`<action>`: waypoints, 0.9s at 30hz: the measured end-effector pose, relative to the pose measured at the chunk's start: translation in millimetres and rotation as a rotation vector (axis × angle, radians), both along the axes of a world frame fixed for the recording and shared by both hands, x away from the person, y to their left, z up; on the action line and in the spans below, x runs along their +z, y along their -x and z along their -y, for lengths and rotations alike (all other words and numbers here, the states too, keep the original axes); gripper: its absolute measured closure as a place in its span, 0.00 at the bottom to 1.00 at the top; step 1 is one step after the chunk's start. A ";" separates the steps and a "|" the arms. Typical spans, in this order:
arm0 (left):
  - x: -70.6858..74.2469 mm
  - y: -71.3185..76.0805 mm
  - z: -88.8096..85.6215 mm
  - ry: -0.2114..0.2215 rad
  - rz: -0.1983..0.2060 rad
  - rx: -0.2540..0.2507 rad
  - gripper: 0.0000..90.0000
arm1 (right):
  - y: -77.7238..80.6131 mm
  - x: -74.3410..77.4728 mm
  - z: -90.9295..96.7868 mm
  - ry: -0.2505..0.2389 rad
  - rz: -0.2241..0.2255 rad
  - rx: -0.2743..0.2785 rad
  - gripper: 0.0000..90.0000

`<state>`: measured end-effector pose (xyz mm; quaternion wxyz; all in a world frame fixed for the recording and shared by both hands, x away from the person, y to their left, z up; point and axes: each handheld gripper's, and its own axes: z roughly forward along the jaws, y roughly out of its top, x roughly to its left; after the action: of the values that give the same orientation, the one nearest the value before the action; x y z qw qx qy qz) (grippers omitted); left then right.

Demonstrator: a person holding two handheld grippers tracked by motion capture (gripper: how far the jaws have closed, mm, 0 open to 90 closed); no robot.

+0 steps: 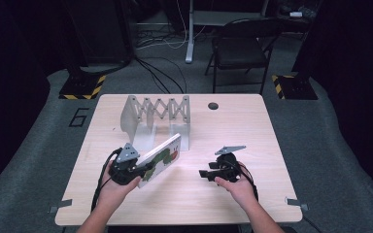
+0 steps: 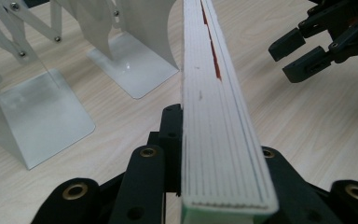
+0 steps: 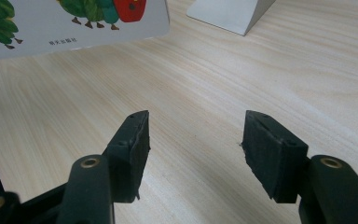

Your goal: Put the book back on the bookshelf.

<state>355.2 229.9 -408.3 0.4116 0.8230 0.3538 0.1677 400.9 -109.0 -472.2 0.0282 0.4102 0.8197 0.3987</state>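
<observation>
Left tool (image 1: pixel 143 170) clamped on board book (image 1: pixel 161 158), jaws pinching lower end across its thickness; book lifted off desk (image 1: pixel 233 194), tilted, toward desk's near-left area, far end just before white accordion book rack (image 1: pixel 158 116) by far edge

Right tool (image 1: pixel 205 173) open, nothing between pads, hovering near desk's near edge, right of book

Book: thick stiff card pages, likely light, rigid, won't flex; glossy cover may slip. Best hold: across thickness near one end, as now, leaving free end for rack slot
</observation>
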 end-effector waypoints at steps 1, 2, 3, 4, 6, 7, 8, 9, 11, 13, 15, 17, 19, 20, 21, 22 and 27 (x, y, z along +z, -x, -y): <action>-0.1 0.1 -0.9 0.004 -0.004 0.007 0.84 | 0.0 0.0 -0.1 -0.004 -0.002 -0.002 0.46; 0.2 0.0 -2.1 0.005 -0.005 0.012 0.84 | -0.1 0.1 0.2 -0.004 -0.001 -0.002 0.46; 0.4 -0.6 -3.6 -0.001 0.003 0.013 0.84 | -0.2 0.1 0.5 -0.003 0.002 -0.001 0.46; 0.4 -0.8 -4.5 0.003 0.002 0.018 0.84 | 0.0 0.3 0.4 -0.003 0.001 0.000 0.46; 0.5 -1.0 -6.6 0.003 0.003 0.027 0.84 | 0.2 0.3 0.3 -0.002 0.003 0.003 0.46; 0.6 -1.0 -7.5 0.005 0.000 0.031 0.84 | 0.2 0.3 0.3 -0.001 0.003 0.002 0.46; 0.6 -1.3 -8.7 0.008 0.000 0.032 0.84 | 0.2 0.3 0.2 -0.001 0.003 0.002 0.46; 0.9 -1.7 -10.1 0.002 0.003 0.034 0.84 | 0.2 0.3 0.2 -0.001 0.003 0.002 0.46; 1.2 -1.9 -12.6 0.003 0.003 0.039 0.84 | 0.3 0.4 0.3 -0.001 0.003 0.002 0.46; 1.3 -2.2 -15.0 0.004 0.006 0.047 0.84 | 0.2 0.3 0.4 0.000 0.003 0.001 0.46; 1.8 -2.4 -17.5 0.004 0.007 0.053 0.84 | 0.2 0.3 0.5 -0.001 0.003 0.001 0.46; 2.3 -2.6 -19.8 0.007 0.006 0.059 0.84 | 0.2 0.3 0.4 -0.002 0.002 0.001 0.46; 2.9 -2.9 -22.3 0.007 0.009 0.065 0.84 | 0.2 0.3 0.3 0.000 0.003 0.002 0.46; 3.4 -2.8 -23.5 0.006 0.009 0.069 0.84 | 0.2 0.2 0.4 0.000 0.003 0.001 0.46; 3.4 -3.0 -24.4 0.012 0.014 0.074 0.84 | 0.2 0.3 0.4 0.000 0.003 0.000 0.46; 4.0 -3.1 -25.8 0.011 0.011 0.075 0.84 | 0.2 0.3 0.4 -0.002 0.002 0.000 0.46; 5.4 -3.5 -30.2 0.020 0.015 0.090 0.84 | 0.4 0.3 0.3 -0.002 0.003 0.000 0.46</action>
<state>358.6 260.1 -402.9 0.4147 0.8007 0.3890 0.1888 400.5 -109.4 -471.9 0.0289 0.4096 0.8194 0.3999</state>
